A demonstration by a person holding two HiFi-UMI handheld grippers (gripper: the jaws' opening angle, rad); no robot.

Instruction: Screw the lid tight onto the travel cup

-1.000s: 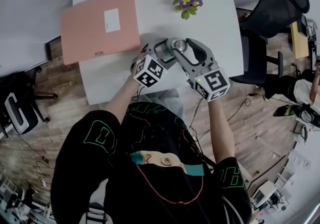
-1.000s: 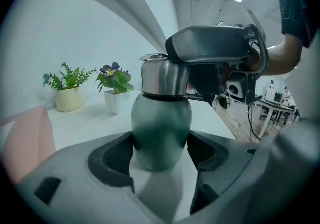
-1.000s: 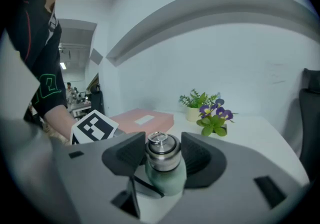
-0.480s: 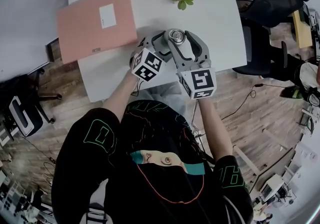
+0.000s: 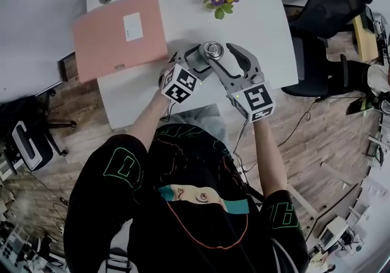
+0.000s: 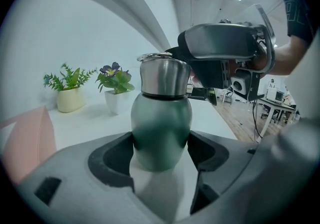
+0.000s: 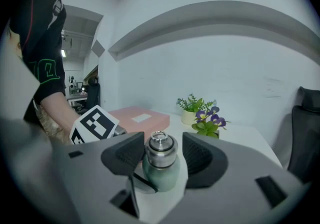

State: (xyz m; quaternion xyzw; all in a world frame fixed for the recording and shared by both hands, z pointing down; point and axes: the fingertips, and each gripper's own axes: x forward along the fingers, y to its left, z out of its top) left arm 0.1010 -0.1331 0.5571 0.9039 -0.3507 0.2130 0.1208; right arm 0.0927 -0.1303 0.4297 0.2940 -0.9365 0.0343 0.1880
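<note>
Cup upright on the table, its green body clamped in the left gripper; the right gripper, jaws just opened wider, loosely straddles the lid seated on top.

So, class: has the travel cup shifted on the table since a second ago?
No. In the left gripper view the travel cup stands just as before, right of the flower pot.
</note>
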